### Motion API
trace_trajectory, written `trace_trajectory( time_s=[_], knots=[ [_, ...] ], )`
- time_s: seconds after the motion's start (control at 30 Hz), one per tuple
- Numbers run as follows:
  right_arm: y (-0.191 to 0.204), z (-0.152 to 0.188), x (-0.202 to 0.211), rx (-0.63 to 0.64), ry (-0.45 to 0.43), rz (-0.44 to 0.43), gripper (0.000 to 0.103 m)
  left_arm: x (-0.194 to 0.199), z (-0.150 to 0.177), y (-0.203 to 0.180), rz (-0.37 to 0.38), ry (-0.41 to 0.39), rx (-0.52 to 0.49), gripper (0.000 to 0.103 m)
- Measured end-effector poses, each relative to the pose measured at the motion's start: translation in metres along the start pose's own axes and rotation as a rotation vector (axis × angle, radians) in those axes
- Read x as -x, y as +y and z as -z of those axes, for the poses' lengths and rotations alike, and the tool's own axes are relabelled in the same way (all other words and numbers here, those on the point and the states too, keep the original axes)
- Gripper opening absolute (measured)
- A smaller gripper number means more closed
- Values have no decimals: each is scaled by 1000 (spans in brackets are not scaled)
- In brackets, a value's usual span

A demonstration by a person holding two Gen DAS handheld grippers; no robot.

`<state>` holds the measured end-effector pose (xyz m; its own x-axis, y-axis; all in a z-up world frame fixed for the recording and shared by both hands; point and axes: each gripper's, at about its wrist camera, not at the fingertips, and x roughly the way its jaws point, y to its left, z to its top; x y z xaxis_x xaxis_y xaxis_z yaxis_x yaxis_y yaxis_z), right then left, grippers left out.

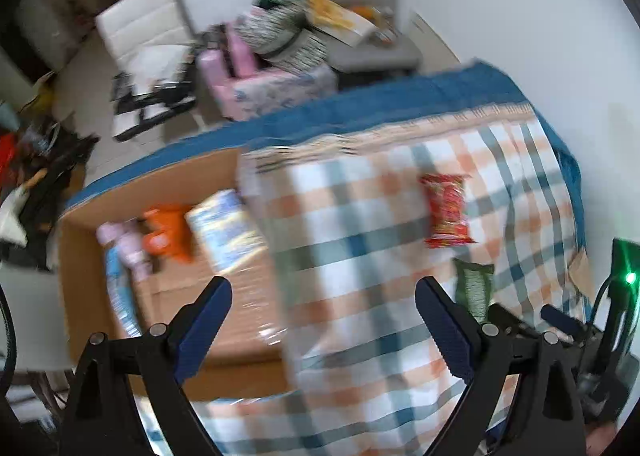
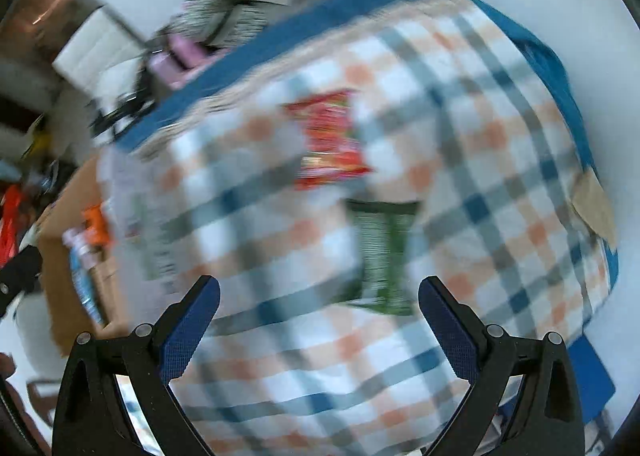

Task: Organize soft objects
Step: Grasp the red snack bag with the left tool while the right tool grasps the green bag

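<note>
A red snack packet [image 1: 447, 211] and a green snack packet [image 1: 474, 288] lie on a plaid cloth [image 1: 380, 256] over the table. Both show blurred in the right wrist view: the red packet [image 2: 332, 140] and the green packet [image 2: 382, 256]. A cardboard box [image 1: 192, 296] at the left holds an orange packet [image 1: 166, 234], a blue-yellow packet [image 1: 226, 232] and a pink soft item [image 1: 120, 244]. My left gripper [image 1: 323, 298] is open and empty above the box's right edge. My right gripper [image 2: 319, 298] is open and empty just in front of the green packet.
The box also shows at the left of the right wrist view [image 2: 68, 256]. Beyond the table's blue edge [image 1: 360, 104] stand a white chair [image 1: 144, 40], a grey chair [image 1: 360, 8] with clutter, and a pink seat [image 1: 256, 84]. A white wall is on the right.
</note>
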<state>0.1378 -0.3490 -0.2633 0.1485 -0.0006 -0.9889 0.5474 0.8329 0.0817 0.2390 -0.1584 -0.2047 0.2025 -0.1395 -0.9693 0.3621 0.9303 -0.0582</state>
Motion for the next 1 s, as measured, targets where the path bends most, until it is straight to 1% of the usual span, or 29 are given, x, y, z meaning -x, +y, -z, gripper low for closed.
trace_trajectory(
  time_s=[0.1, 0.13, 0.23, 0.3, 0.4, 0.43, 0.53, 0.67, 0.7, 0.77, 0.8, 0.83, 0.87, 0.9, 0.93, 1.0],
  knots=[
    [-33, -8, -30, -63, 39, -5, 101, -37, -24, -40, 22, 68, -56, 94],
    [-42, -10, -39, -84, 50, -21, 101, -51, -32, -53, 37, 95, -74, 94],
    [-58, -14, -63, -133, 84, -50, 100, -90, -54, -85, 40, 175, -124, 94],
    [-64, -15, -76, -161, 108, -80, 95, -115, -66, -101, 39, 225, -150, 94],
    [-70, -18, -94, -198, 139, -126, 88, -148, -77, -121, 62, 297, -175, 94],
    [-72, -18, -99, -206, 147, -135, 87, -159, -80, -128, 68, 318, -177, 94],
    [-73, -19, -110, -226, 164, -159, 83, -184, -87, -143, 89, 360, -174, 94],
    [-71, -21, -122, -236, 192, -176, 73, -211, -91, -163, 104, 405, -188, 94],
    [-69, -21, -124, -238, 199, -176, 69, -218, -91, -167, 94, 414, -195, 94],
    [-69, -22, -129, -245, 214, -192, 66, -230, -91, -173, 68, 423, -206, 93],
    [-68, -23, -131, -247, 220, -198, 61, -234, -91, -175, 55, 424, -214, 90],
    [-66, -24, -133, -249, 225, -205, 59, -238, -91, -176, 45, 425, -223, 77],
    [-65, -24, -133, -246, 230, -206, 55, -240, -90, -176, 40, 428, -228, 59],
    [-63, -26, -134, -238, 235, -200, 53, -243, -88, -175, 38, 437, -231, 55],
    [-60, -25, -135, -232, 239, -196, 52, -244, -86, -173, 50, 440, -226, 49],
    [-58, -25, -137, -221, 249, -188, 50, -242, -83, -171, 54, 429, -234, 46]
  ],
)
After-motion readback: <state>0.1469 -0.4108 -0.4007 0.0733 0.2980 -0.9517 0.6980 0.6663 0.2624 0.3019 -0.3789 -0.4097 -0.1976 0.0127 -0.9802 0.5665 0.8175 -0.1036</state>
